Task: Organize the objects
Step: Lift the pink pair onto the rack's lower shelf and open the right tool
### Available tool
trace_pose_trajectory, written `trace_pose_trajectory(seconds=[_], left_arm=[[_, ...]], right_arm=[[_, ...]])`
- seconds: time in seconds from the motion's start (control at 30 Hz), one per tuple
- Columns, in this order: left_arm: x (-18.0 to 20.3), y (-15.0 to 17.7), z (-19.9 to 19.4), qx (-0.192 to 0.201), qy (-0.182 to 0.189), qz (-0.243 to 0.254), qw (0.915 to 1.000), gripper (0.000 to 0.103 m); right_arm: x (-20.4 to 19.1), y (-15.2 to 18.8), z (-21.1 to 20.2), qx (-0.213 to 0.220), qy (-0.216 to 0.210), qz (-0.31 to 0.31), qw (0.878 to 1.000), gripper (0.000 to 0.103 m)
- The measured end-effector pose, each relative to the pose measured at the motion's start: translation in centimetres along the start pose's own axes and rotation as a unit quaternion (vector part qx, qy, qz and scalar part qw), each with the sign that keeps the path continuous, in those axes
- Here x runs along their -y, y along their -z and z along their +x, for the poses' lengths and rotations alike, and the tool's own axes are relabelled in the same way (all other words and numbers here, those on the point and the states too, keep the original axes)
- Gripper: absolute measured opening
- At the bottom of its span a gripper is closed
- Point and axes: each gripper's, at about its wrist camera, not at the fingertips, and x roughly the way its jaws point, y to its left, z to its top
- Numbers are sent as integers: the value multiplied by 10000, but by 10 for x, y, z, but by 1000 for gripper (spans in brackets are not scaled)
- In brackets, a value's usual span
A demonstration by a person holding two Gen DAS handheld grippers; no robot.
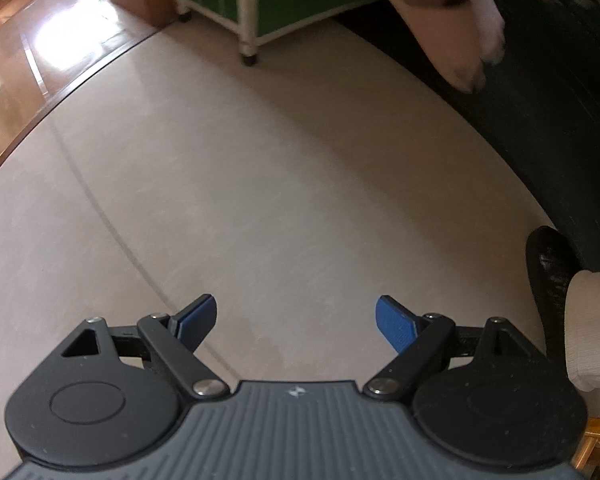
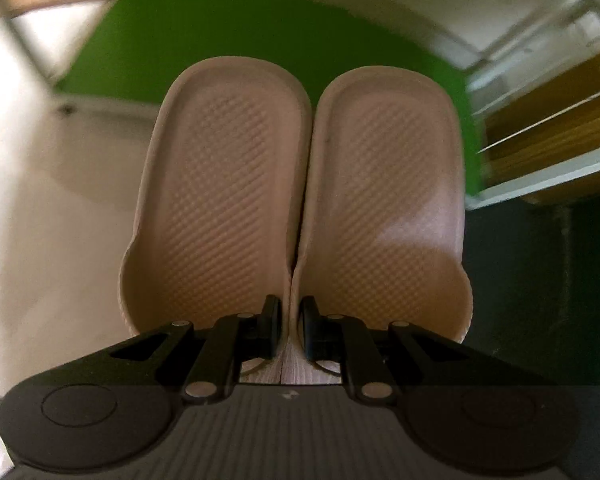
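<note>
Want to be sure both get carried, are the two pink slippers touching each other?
Touching. The right wrist view shows the left slipper and right slipper pressed side by side, pinched by the right gripper.

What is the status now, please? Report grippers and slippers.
Right gripper shut on pink slippers, pair pinched at inner edges. Left gripper open, empty, over floor. Green-shelved rack ahead, nothing blocking.

My left claw (image 1: 296,320) stands wide open with nothing between its blue pads (image 1: 394,324), above the pale floor (image 1: 280,168). Far ahead I see a white rack (image 1: 246,8) with a green shelf. A pink slipper (image 1: 432,20), blurred, hangs at upper right.
</note>
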Motion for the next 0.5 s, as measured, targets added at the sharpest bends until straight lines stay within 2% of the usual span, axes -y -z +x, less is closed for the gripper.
trace_pose_trajectory(seconds=[0.03,0.1,0.13,0.23,0.5], left_arm=[[3,-4,3,-37,36,45,10000,87],[9,-10,7,-74,107,120,9998,87],[11,-12,10,-99,134,154,9997,87],[15,-16,17,-171,204,188,9995,87],[21,-25,40,-354,441,166,9983,87]], right_arm=[[-2,-4,9,60,89,87,9999,14],[19,-17,17,209,233,204,9993,14],[37,-6,23,283,261,228,9990,14],[57,-20,32,483,375,307,9977,14],[92,-41,29,1487,494,616,9857,14]])
